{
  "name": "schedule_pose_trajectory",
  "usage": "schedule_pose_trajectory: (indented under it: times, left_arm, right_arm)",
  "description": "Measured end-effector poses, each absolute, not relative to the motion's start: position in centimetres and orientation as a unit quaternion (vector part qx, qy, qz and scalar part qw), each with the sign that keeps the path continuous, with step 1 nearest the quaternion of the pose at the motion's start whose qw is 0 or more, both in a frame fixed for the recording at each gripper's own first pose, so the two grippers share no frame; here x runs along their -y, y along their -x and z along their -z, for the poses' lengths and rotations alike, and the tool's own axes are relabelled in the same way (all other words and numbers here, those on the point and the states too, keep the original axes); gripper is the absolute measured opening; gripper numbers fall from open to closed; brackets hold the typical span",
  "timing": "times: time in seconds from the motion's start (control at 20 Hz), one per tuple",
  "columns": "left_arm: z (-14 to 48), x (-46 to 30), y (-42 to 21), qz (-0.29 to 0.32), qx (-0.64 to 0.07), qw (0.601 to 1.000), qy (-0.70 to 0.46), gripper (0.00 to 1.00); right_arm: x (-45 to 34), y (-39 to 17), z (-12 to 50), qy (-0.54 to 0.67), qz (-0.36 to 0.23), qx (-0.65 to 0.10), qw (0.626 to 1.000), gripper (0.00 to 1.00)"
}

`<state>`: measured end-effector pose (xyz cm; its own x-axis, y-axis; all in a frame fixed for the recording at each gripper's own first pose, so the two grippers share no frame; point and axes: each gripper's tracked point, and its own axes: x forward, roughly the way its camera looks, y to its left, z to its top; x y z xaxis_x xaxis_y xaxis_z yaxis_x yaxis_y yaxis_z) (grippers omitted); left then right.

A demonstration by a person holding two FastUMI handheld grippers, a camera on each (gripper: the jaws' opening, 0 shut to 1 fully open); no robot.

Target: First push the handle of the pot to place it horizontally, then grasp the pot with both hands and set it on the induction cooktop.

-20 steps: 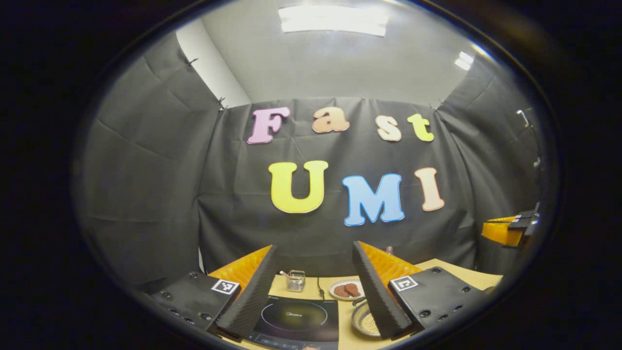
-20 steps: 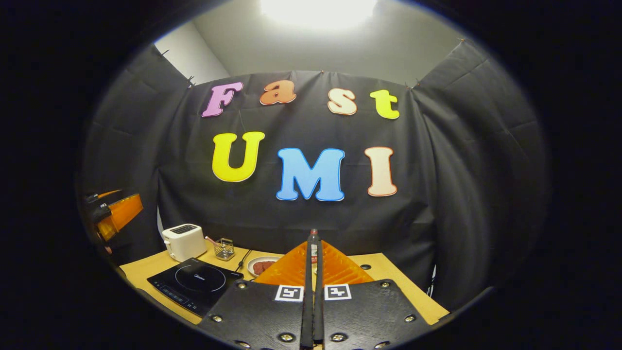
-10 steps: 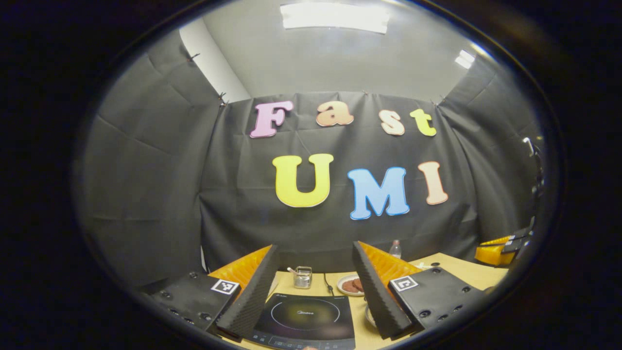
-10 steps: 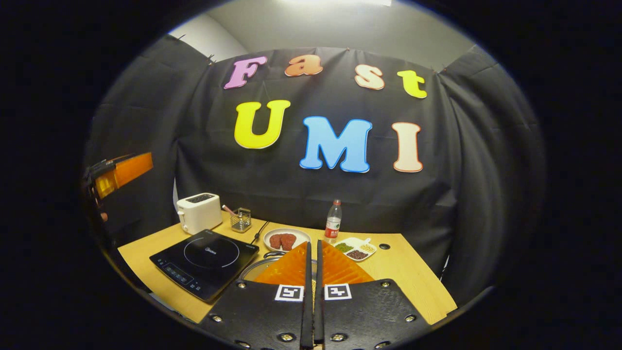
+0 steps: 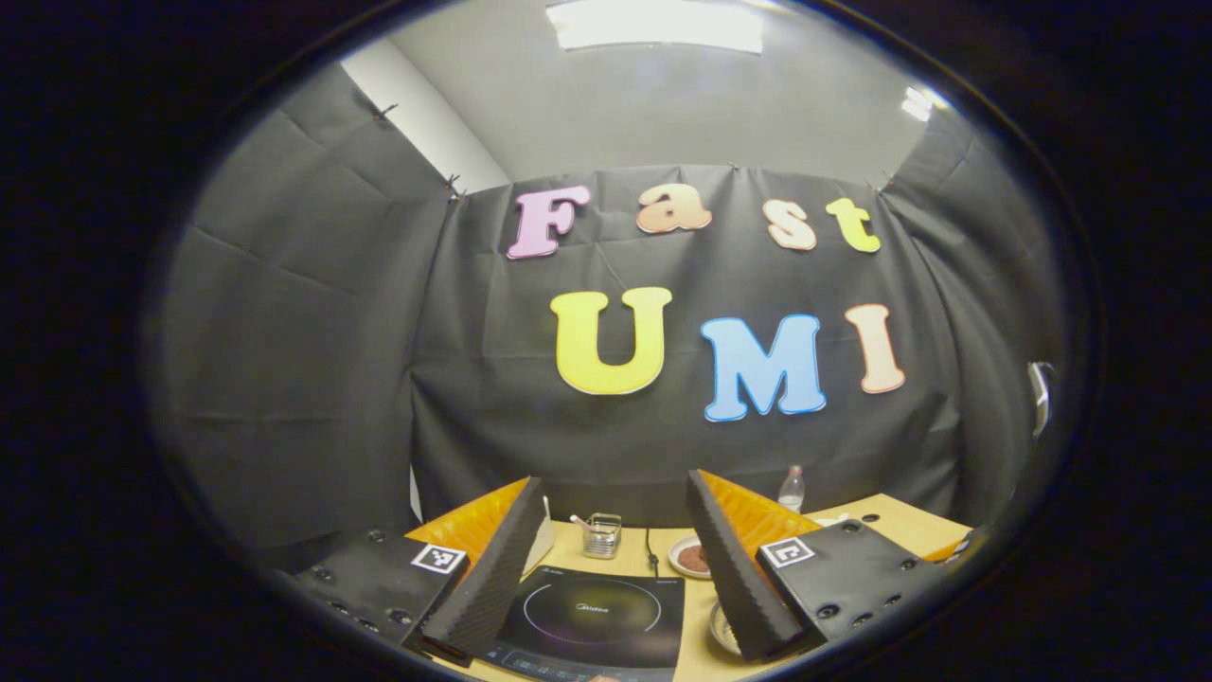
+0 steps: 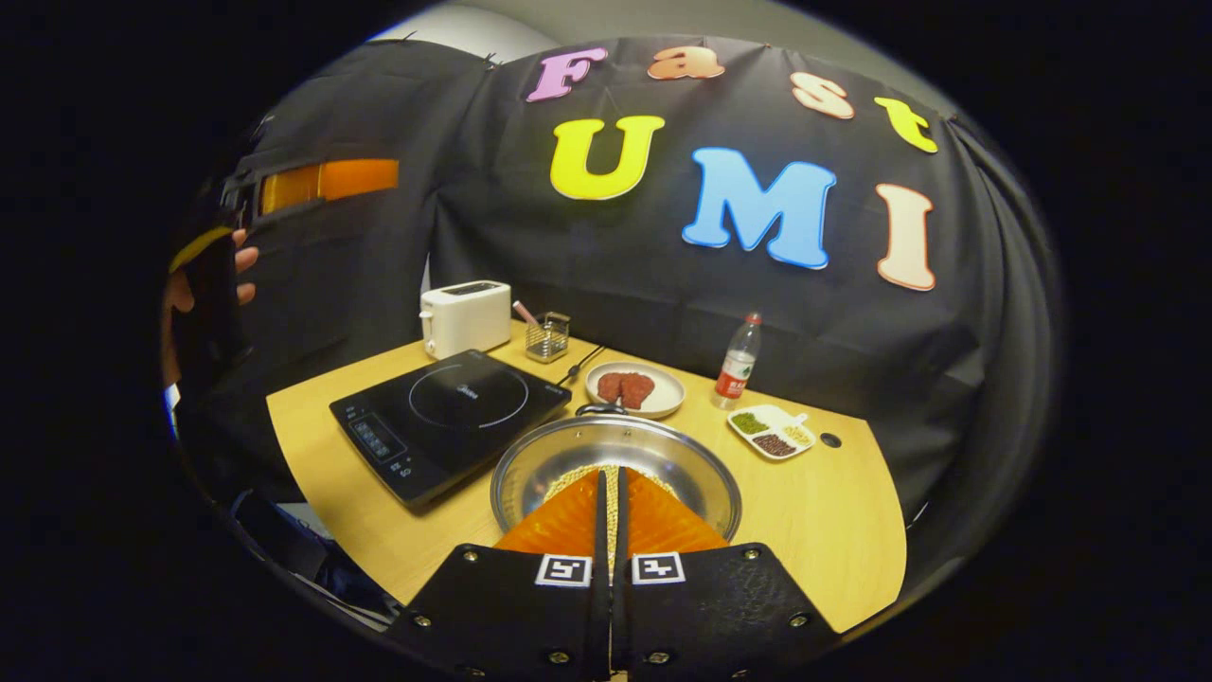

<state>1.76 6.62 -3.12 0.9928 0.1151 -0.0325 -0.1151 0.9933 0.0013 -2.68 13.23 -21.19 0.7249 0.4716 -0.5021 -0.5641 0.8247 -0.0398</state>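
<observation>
A steel pot (image 6: pixel 668 457) with pale grains inside stands on the wooden table (image 6: pixel 833 530), right of the black induction cooktop (image 6: pixel 450 407). Its dark handle (image 6: pixel 600 410) shows at the far rim. My right gripper (image 6: pixel 606 474) is shut and empty, its orange fingers over the pot's near side. In the left gripper view my left gripper (image 5: pixel 614 483) is open and held high, with the cooktop (image 5: pixel 592 616) between its fingers and a sliver of the pot (image 5: pixel 722 633) by the right finger. The right gripper view shows the left gripper (image 6: pixel 322 180) up at the left, held by a hand (image 6: pixel 204 284).
Behind the cooktop stand a white toaster (image 6: pixel 464 317) and a small wire basket (image 6: pixel 547 336). A plate of brown patties (image 6: pixel 632 388), a water bottle (image 6: pixel 739 365) and a divided dish of beans (image 6: pixel 772 431) lie beyond the pot. The table's near edge runs close below.
The right gripper has tipped down and moved over the table, bringing the pot fully into view under its shut fingers. The left gripper has drifted slightly and stays open.
</observation>
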Motion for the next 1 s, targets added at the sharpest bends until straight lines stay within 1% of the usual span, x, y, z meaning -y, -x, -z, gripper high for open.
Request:
schedule_pose_trajectory:
  times: [0.05,0.2,0.55,0.6,0.75,0.8,0.95,1.0]
  left_arm:
    - [3.3,-6.3,-1.7,-0.062,-0.018,0.998,-0.001,1.0]
    - [3.5,-5.6,-1.9,-0.071,-0.023,0.997,-0.005,1.0]
    - [3.8,-4.5,-2.2,-0.083,-0.029,0.996,-0.009,0.92]
    - [4.0,-4.5,-2.2,-0.085,-0.031,0.996,-0.01,0.94]
    - [4.3,-4.4,-2.0,-0.089,-0.035,0.995,-0.014,1.0]
    - [4.3,-4.4,-1.9,-0.09,-0.036,0.995,-0.016,1.0]
    - [4.7,-4.4,-1.8,-0.093,-0.04,0.995,-0.02,0.92]
    - [4.8,-4.4,-1.9,-0.093,-0.041,0.995,-0.02,0.97]
  right_arm:
    - [-13.3,2.9,22.1,0.099,-0.293,-0.254,0.916,0.02]
    - [-13.6,3.7,24.2,0.106,-0.325,-0.282,0.896,0.02]
    - [-14.0,6.7,28.4,0.121,-0.39,-0.345,0.845,0.01]
    - [-14.2,7.0,28.8,0.122,-0.398,-0.353,0.838,0.01]
    - [-14.2,8.2,30.5,0.123,-0.413,-0.383,0.817,0.02]
    - [-14.1,8.5,31.2,0.123,-0.415,-0.394,0.811,0.02]
    - [-13.1,8.9,33.3,0.135,-0.406,-0.429,0.795,0.02]
    - [-13.1,8.9,33.5,0.131,-0.404,-0.437,0.793,0.02]
